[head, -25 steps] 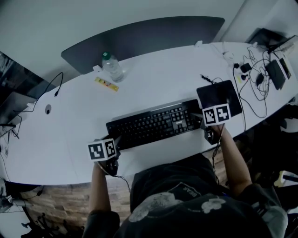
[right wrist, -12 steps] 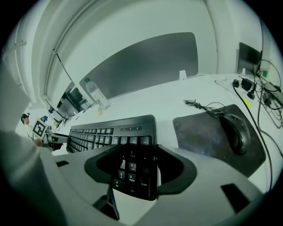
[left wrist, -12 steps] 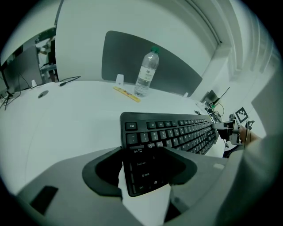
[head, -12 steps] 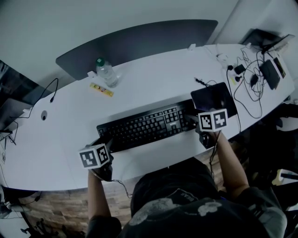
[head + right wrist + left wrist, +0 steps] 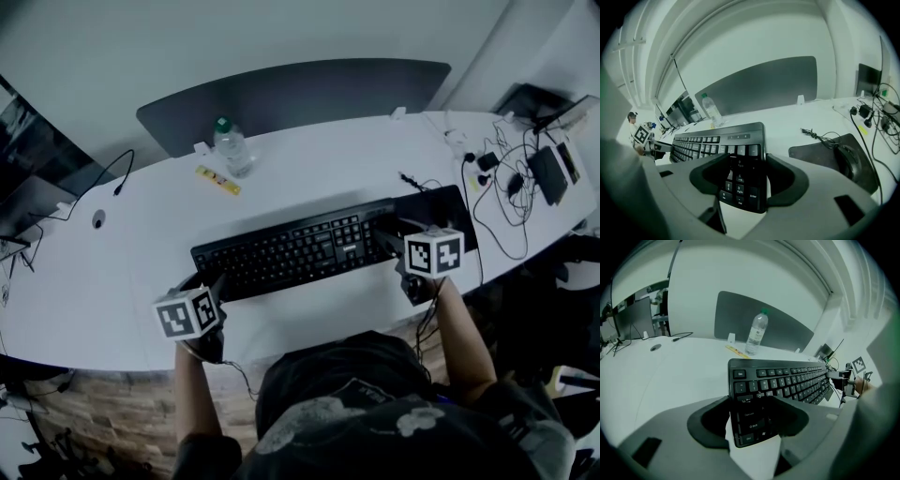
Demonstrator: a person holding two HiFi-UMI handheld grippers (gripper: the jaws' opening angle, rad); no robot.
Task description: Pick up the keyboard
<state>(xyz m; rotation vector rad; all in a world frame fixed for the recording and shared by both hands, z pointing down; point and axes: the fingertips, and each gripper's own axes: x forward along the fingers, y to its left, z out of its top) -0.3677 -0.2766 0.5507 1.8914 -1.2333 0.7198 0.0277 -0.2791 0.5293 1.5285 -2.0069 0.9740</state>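
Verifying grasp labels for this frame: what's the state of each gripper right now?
Left gripper: closed on the left end of the keyboard.
Right gripper: closed on the keyboard's right end.

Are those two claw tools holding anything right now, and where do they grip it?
Yes: the keyboard. The left gripper clamps its Ctrl-key end, the right gripper its number-pad end.

Black full-size keyboard (image 5: pixel 295 251), keys up, roughly level, lifted just off desk (image 5: pixel 309 159), both short ends gripped.
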